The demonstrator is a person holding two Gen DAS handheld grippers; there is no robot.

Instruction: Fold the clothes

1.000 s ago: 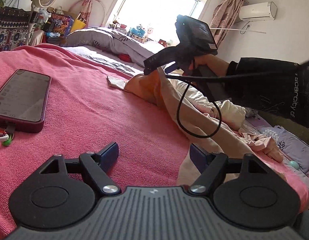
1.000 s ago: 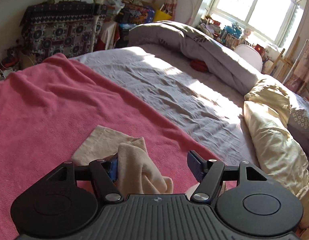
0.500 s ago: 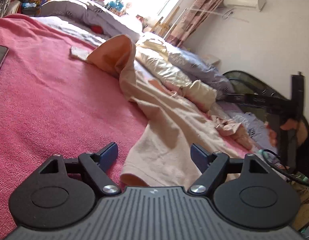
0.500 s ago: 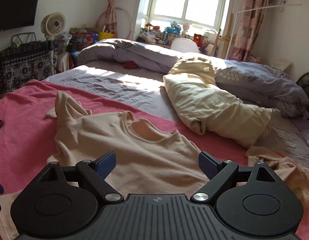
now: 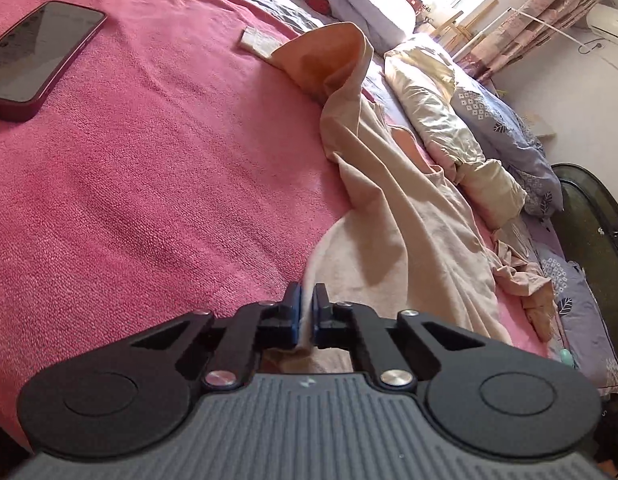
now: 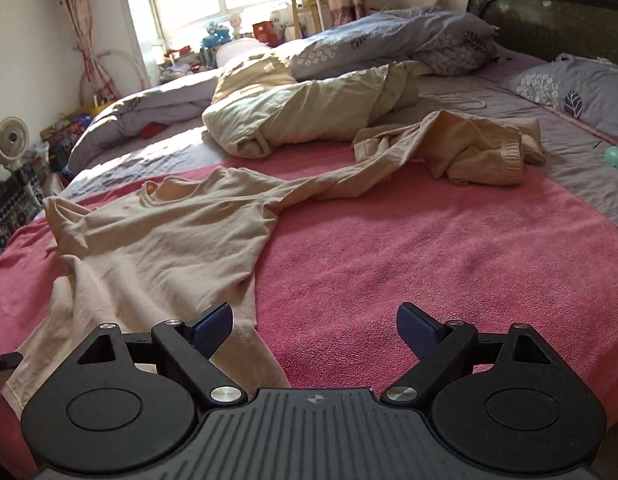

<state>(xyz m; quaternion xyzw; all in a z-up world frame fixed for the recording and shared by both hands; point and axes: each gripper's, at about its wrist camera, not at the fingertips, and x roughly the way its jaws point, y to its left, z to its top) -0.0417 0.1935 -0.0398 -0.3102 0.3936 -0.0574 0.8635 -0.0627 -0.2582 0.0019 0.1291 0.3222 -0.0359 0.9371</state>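
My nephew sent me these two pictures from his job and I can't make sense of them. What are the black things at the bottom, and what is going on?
Those black things are hand-held tongs, one in each of a person's hands, each with a wide-angle camera looking forward along its two fingers. So one picture is the left tongs' view and the other the right's.

Both look over a bed covered by a pink blanket. On it lies a beige long-sleeved shirt, spread but rumpled, waiting to be folded. A phone lies on the blanket to the left, and a second crumpled beige garment lies further up the bed.

The left tongs have just closed and pinch the shirt's edge between the blue pads. The right tongs are open and hold nothing, though one finger is over the shirt's hem.
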